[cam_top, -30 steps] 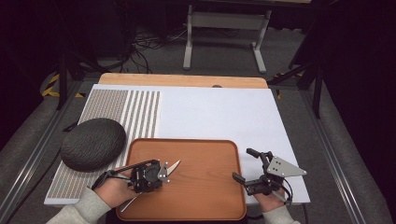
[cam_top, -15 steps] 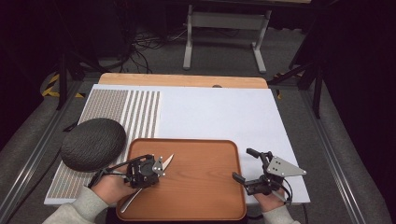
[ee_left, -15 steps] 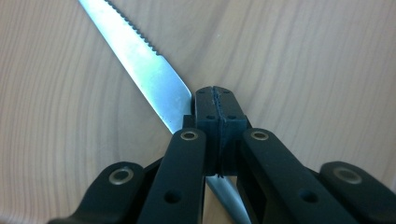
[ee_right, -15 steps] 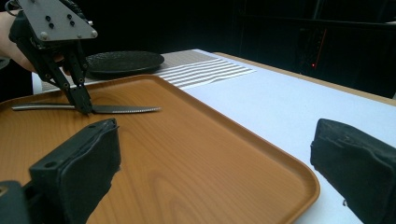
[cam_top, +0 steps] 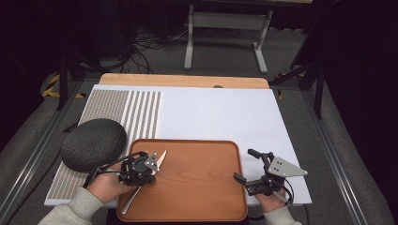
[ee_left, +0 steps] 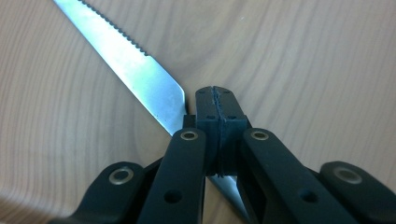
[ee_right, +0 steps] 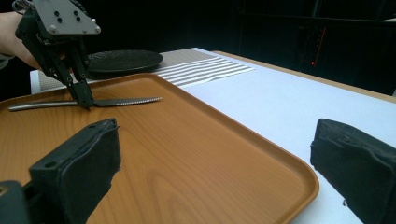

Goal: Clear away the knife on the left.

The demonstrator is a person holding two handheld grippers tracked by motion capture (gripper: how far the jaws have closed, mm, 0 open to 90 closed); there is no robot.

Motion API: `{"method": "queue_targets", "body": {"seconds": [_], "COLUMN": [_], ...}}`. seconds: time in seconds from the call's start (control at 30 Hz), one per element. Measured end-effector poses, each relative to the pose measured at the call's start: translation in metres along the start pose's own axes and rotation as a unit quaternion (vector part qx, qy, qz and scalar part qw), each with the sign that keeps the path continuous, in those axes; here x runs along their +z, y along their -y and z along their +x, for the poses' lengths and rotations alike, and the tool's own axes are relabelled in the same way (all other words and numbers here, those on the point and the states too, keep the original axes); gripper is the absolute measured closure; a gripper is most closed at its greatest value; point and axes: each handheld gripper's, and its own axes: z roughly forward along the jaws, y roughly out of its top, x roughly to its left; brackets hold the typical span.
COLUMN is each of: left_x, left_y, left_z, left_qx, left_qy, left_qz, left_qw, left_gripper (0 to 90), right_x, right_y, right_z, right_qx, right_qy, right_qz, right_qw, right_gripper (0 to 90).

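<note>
A table knife [cam_top: 162, 157] with a serrated blade [ee_left: 135, 70] lies across the left end of a brown wooden tray [cam_top: 202, 187]. My left gripper [cam_top: 149, 168] points down at it. The jaws are closed together where blade meets handle [ee_left: 217, 100], and the blade runs on beneath them. In the right gripper view the left gripper [ee_right: 86, 103] pinches the knife [ee_right: 130, 100] just over the tray floor. My right gripper [cam_top: 244, 164] rests at the tray's right edge, jaws wide apart [ee_right: 215, 158] with nothing between them.
A dark round textured plate [cam_top: 93, 144] sits left of the tray, close to my left hand. The tray lies on a white mat [cam_top: 220, 112] with a striped patch [cam_top: 126, 110]. Behind the table's wooden edge [cam_top: 183, 80] stands a metal frame [cam_top: 225, 28].
My left gripper has slid a little to the left over the tray, and the knife has gone with it. The right gripper has stayed put.
</note>
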Motion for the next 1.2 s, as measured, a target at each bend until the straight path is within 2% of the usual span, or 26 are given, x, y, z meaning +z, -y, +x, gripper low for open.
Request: {"method": "queue_targets", "body": {"seconds": [0.1,0.9,1.2], "left_x": [-0.001,-0.009,-0.010], "left_y": [0.002,0.025,0.030], "left_z": [0.001,0.014,0.017], "left_qx": [-0.001,-0.048,-0.058], "left_qy": [-0.002,-0.012,-0.012], "left_qz": [0.001,0.005,0.006], "left_qw": [1.0000,0.9988,0.9982], "left_gripper": [89.9,89.8,89.8], "right_x": [0.000,0.001,0.001], "right_y": [0.000,0.000,0.000], "right_z": [0.000,0.000,0.000], "right_qx": [0.001,-0.001,-0.001], "right_qy": [-0.001,0.000,-0.002], "right_qz": [0.000,0.002,0.002], "right_qw": [1.0000,1.0000,1.0000], "right_gripper": [2.0,2.1,2.1]}}
